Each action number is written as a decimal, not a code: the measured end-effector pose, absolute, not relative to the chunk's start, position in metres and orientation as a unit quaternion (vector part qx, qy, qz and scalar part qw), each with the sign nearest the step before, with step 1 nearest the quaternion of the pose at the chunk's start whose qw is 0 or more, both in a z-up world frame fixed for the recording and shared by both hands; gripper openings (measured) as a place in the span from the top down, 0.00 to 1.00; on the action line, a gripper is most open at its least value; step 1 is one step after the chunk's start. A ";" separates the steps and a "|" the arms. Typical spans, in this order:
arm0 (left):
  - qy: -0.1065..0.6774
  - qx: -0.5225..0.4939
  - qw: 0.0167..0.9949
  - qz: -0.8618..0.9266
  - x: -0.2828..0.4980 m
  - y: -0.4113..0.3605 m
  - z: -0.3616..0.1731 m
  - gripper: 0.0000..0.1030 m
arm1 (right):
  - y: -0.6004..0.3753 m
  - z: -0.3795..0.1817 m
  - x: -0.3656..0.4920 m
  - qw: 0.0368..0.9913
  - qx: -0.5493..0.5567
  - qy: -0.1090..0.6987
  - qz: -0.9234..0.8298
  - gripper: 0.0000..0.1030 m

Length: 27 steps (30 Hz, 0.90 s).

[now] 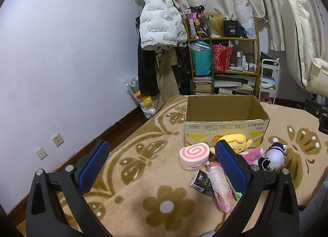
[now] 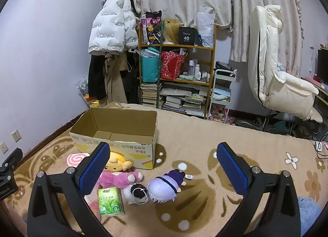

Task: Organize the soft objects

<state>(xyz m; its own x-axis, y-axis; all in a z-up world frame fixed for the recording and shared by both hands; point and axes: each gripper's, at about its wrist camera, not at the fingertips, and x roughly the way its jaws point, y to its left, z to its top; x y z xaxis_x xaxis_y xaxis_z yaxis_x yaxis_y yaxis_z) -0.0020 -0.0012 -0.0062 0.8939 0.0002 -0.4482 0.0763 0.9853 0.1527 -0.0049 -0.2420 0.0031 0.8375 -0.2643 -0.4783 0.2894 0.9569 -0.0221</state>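
Plainly, both grippers hang above the flowered blanket (image 2: 205, 134) with their jaws spread as wide as they go and nothing between the blue pads. The left gripper (image 1: 162, 164) has only bare blanket in its gap; the soft things lie to the right of that gap, the pink swirl cushion (image 1: 193, 156) just left of its right finger, while the yellow plush (image 1: 235, 141) and the purple-haired doll (image 1: 275, 158) show past that finger, farther right. A black packet (image 1: 202, 181) and a pink wrapped bundle (image 1: 220, 187) lie nearer, at that finger's base. The right gripper (image 2: 162, 164) frames the purple-haired doll (image 2: 164, 188) in its gap, low and toward the left finger, untouched. A pink plush (image 2: 121, 177) and a green tissue pack (image 2: 110, 201) sit by its left finger. The open cardboard box (image 2: 114, 144) stands empty at the far left, just behind the toys.
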 end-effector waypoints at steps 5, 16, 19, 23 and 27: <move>0.230 0.085 0.969 -0.019 0.001 -0.002 -0.011 0.01 | -0.241 0.003 -0.005 0.958 0.026 0.245 -0.145 0.00; 0.230 0.088 0.969 -0.019 0.002 -0.002 -0.008 0.01 | -0.240 -0.001 -0.005 0.958 0.026 0.246 -0.146 0.00; 0.231 0.089 0.969 -0.019 0.002 -0.002 -0.008 0.01 | -0.242 0.000 -0.005 0.958 0.026 0.246 -0.143 0.00; 0.231 0.089 0.969 -0.019 0.001 -0.001 -0.008 0.01 | -0.240 -0.005 -0.006 0.958 0.022 0.247 -0.141 0.00; 0.231 0.090 0.969 -0.018 0.001 -0.001 -0.009 0.01 | -0.239 -0.005 -0.005 0.958 0.022 0.247 -0.142 0.00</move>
<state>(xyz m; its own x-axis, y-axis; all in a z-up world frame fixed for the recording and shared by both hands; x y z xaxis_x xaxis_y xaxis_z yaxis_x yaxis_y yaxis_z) 0.0014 -0.0009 -0.0092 0.8926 0.0056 -0.4509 0.0772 0.9833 0.1649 -0.0053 -0.2393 -0.0048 0.8377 -0.2609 -0.4798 0.2831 0.9587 -0.0270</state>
